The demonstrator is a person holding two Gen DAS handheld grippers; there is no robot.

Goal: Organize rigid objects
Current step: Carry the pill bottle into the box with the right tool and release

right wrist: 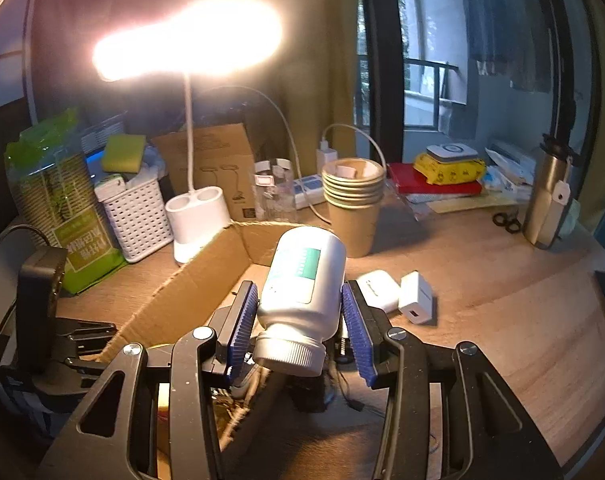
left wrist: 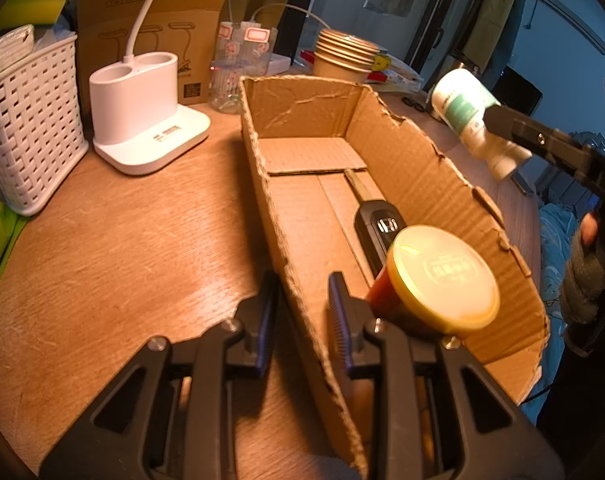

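The desk (left wrist: 102,248) carries a long open box (left wrist: 402,168) with torn upper edges. The left tongs (left wrist: 302,300) stand open astride the near left wall of the box, one finger outside and one inside, not yet pressing it. Inside lie a jar (left wrist: 442,276) and a key (left wrist: 378,220); the far half of the floor is free. The right tongs (right wrist: 300,316) grip a bottle (right wrist: 302,276) in the air above the right wall. The step in hand seems to be placing the bottle; next it must pass over the jagged edge and go down into the free part. A charger (right wrist: 416,298) and a case (right wrist: 378,290) wait on the desk.
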